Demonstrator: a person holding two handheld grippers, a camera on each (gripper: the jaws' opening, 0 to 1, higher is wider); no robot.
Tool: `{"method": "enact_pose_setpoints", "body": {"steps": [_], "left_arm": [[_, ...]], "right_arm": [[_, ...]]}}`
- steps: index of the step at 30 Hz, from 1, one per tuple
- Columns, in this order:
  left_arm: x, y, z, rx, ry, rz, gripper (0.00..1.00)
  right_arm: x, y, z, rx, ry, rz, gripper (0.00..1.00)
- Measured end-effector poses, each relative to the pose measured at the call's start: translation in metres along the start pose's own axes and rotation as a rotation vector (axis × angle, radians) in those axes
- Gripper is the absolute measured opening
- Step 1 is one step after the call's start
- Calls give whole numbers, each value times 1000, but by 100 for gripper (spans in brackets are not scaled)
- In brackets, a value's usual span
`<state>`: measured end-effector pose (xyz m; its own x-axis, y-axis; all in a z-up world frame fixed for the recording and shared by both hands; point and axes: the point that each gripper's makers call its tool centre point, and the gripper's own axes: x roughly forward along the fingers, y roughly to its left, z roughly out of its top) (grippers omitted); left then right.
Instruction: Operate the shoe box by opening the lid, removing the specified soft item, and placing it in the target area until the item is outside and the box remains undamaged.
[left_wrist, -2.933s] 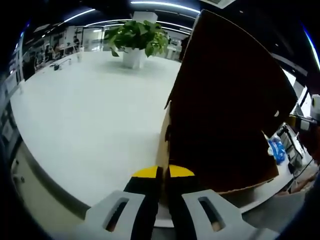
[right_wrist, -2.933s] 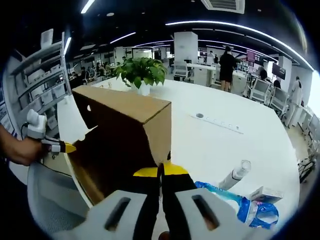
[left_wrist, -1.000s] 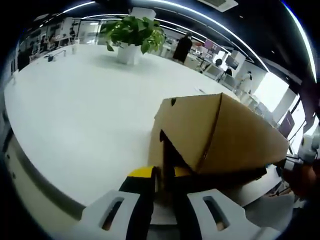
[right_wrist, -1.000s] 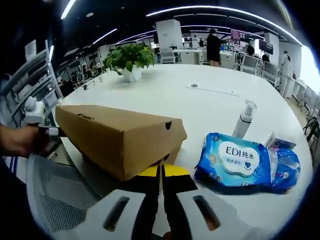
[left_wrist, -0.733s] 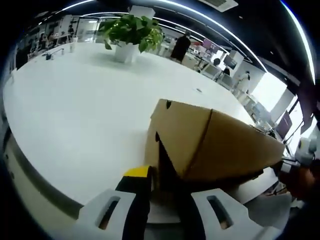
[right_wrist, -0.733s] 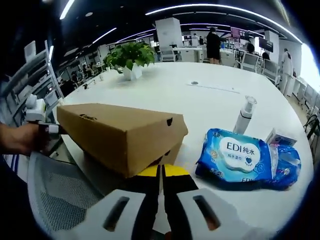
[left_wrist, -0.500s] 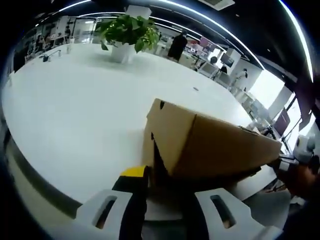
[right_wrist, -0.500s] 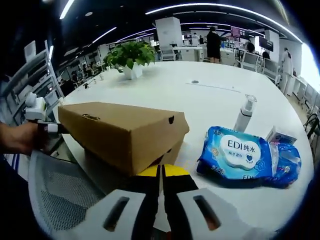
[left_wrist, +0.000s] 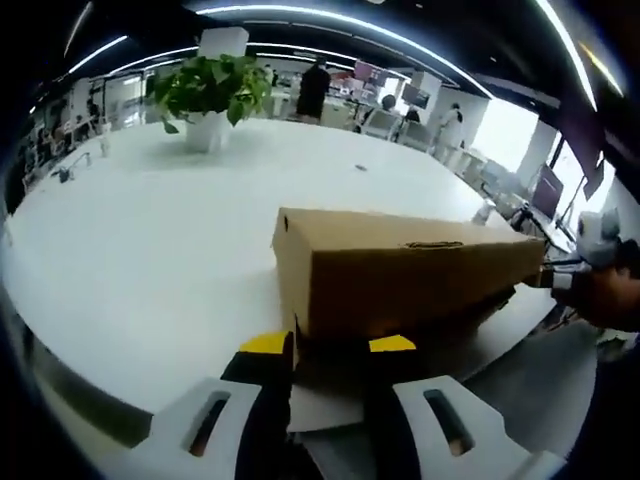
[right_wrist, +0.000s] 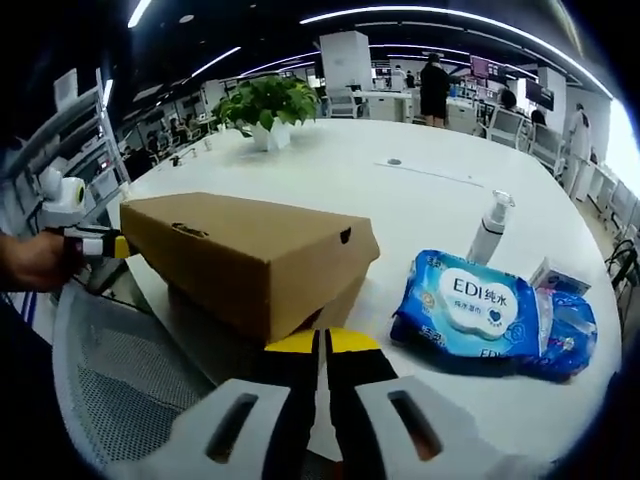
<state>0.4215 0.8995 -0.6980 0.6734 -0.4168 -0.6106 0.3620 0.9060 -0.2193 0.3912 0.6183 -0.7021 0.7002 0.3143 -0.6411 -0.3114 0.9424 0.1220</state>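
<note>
box: brown corrugated-cardboard shoe box (right_wrist: 250, 262) at near edge of white table (right_wrist: 420, 200); lid down, near level, small round vent hole in end wall; matte, sharp folded edges.
soft item: blue glossy plastic pack of EDI wet wipes (right_wrist: 490, 315) lies flat on table just beside box, outside it. Likely the specified item, task looks close to done.
left gripper (left_wrist: 330, 345): yellow-tipped jaws spread, box's near corner (left_wrist: 300, 300) between them; not clearly pinching anything.
right gripper (right_wrist: 322, 342): jaws pressed together, nothing visible between them, tips just in front of box's lower corner.
other clutter: white pump bottle (right_wrist: 488, 225) upright behind wipes, small carton (right_wrist: 560, 275) touching pack's far side, potted plant (left_wrist: 205, 95) well apart.
risk 1: box overhangs table edge; pushing on the corner could tip it off.
risk 2: closing left jaws on the corner could crease or tear thin cardboard.
risk 3: slick pack could slide if nudged.
</note>
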Motion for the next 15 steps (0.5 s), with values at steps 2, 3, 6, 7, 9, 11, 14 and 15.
{"method": "enact_pose_setpoints", "body": {"steps": [2, 3, 6, 7, 9, 11, 14, 15], "left_arm": [[0, -2, -2, 25, 14, -2, 24], [0, -3, -2, 32, 14, -7, 24], [0, -5, -5, 65, 25, -15, 23], [-1, -6, -5, 75, 29, -21, 23], [-4, -6, -6, 80, 33, -22, 23], [-6, -7, -7, 92, 38, -24, 23], [-8, -6, -9, 103, 40, -26, 23], [-8, -6, -10, 113, 43, -26, 23]], "right_arm": [[-1, 1, -2, 2, 4, 4, 2], [-1, 2, -2, -1, 7, 6, 2], [-2, 5, -4, -17, 17, 13, 2], [-2, 6, -5, -20, 18, 17, 1], [-4, 8, -6, -33, 21, 23, 1], [-5, 12, -7, -44, 23, 30, 1], [-6, 13, -9, -56, 30, 35, 2], [-6, 13, -9, -57, 32, 36, 2]]}}
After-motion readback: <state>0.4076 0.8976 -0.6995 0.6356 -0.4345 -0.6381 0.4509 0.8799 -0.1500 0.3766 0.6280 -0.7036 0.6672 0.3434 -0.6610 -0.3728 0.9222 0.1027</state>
